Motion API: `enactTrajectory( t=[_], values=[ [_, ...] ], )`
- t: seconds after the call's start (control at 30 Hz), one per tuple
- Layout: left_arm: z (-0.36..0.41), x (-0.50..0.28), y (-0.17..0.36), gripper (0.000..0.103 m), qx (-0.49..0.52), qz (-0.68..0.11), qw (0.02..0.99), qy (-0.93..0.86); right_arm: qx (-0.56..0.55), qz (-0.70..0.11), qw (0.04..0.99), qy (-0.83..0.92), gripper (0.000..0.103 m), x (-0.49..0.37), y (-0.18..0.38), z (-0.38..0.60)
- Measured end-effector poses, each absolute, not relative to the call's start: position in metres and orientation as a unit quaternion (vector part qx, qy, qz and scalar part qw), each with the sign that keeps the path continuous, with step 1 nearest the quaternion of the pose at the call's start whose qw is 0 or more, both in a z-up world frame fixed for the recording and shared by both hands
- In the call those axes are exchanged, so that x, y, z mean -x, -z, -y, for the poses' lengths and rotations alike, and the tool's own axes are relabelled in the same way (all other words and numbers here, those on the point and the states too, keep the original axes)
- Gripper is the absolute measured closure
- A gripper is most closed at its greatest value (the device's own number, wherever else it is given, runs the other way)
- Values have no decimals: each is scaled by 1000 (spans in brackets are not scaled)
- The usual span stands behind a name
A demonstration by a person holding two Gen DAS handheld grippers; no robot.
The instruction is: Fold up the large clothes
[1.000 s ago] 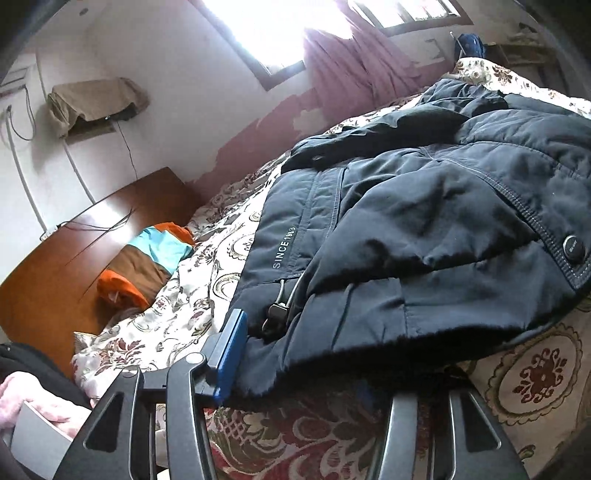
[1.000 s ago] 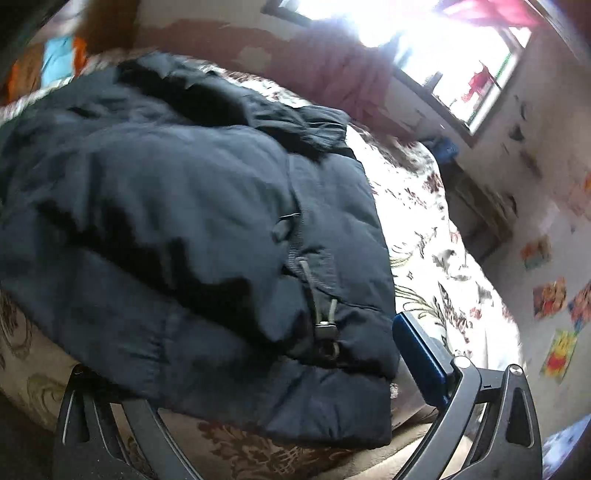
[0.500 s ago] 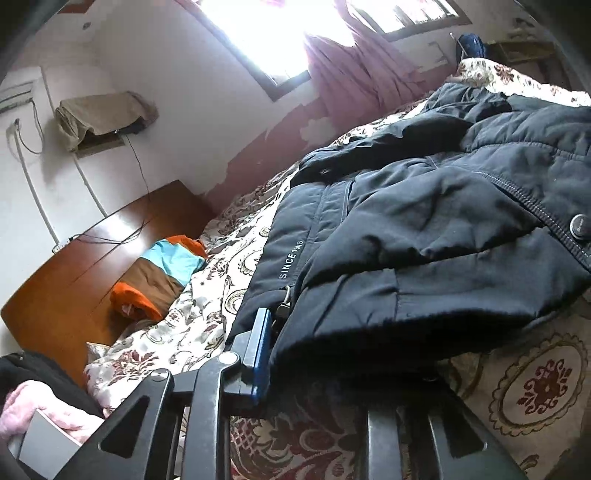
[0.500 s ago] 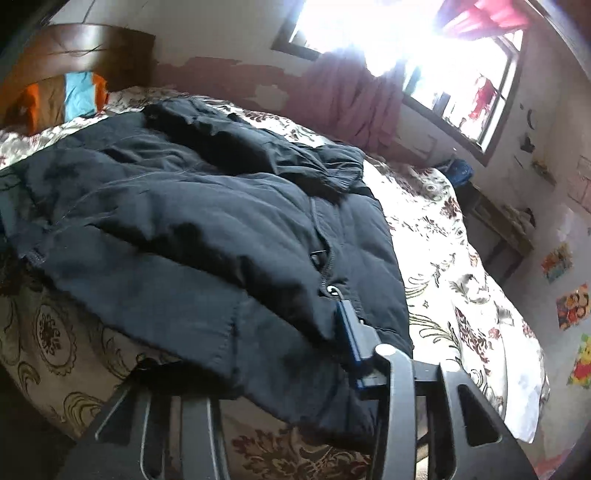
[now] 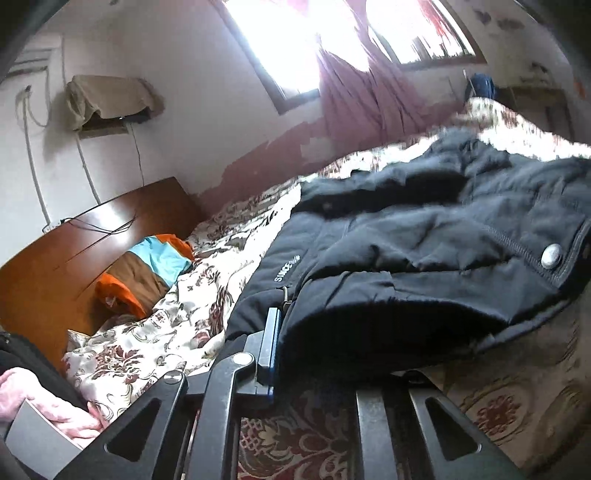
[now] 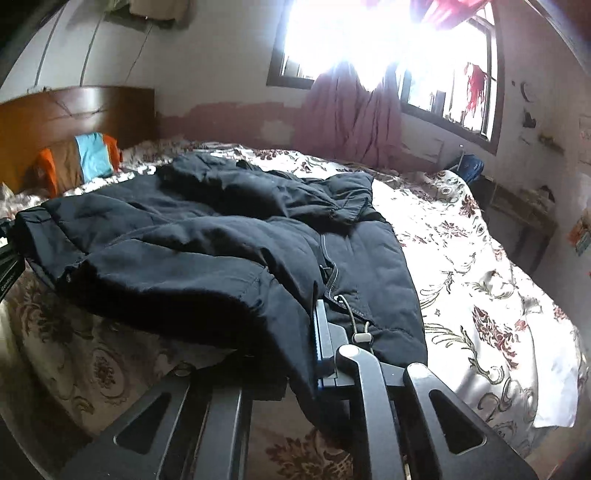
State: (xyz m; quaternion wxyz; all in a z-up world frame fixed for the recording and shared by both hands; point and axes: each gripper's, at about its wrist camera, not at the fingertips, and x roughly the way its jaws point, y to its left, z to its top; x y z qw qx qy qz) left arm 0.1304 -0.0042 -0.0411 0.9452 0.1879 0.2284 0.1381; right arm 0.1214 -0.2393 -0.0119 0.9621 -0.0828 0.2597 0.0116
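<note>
While both claws pinch the jacket [image 5: 424, 266] hem | left gripper [image 5: 314, 369], right gripper [image 6: 280, 354] clamped on fabric | lift evenly, fold hem toward collar

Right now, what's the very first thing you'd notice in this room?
The big dark padded jacket sprawled across the flowery bedspread. Both grippers, left and right, are clamped on its near hem. Behind it, a blazing bright window with a pink curtain.

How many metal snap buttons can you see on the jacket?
1: a silver snap on the dark jacket, near its front edge at the right of the left wrist view. Folds may hide others.
</note>
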Motion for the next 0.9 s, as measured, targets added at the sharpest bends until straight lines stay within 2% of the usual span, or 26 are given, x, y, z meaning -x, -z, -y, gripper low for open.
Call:
enactTrajectory(
  t=[0.5, 0.73, 0.8, 0.9],
  values=[
    [-1, -46, -57, 92, -199, -165, 960, -105, 38, -144, 986, -70, 95, -38, -95, 263],
    [-5, -44, -116, 94, -185, -101, 973, -92, 7, -85, 993, -83, 95, -32, -134, 273],
    [-4, -47, -127, 98, -192, -84, 974, -86, 7, -82, 993, -80, 95, -33, -138, 273],
    [3, -60, -134, 98, -213, -74, 971, -77, 10, -87, 994, -71, 95, -49, -135, 275]
  ],
)
